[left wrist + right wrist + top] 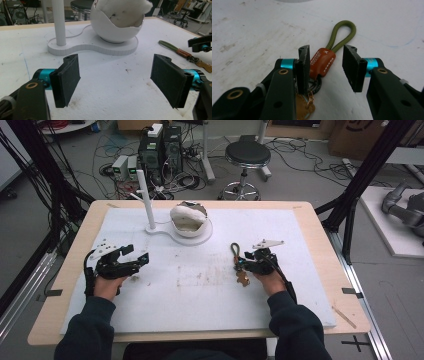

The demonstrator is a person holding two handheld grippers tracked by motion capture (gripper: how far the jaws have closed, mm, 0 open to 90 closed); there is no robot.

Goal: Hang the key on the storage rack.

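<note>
1. The keychain, an olive cord loop with an orange sleeve and brass charm, lay flat on the white mat, well apart from the stand with its egg-shaped bowl.
2. The right gripper straddled the orange sleeve, jaws partly apart, pads not yet pressing.
3. The left gripper hung released, holding nothing.
4. Grasping and lifting remained, by this judgement.

High view: above the worktop's near edge, looking forward and down. Left gripper view: low, facing the white stand near the far edge. Right gripper view: close over the keychain. Shared: keychain, white worktop
</note>
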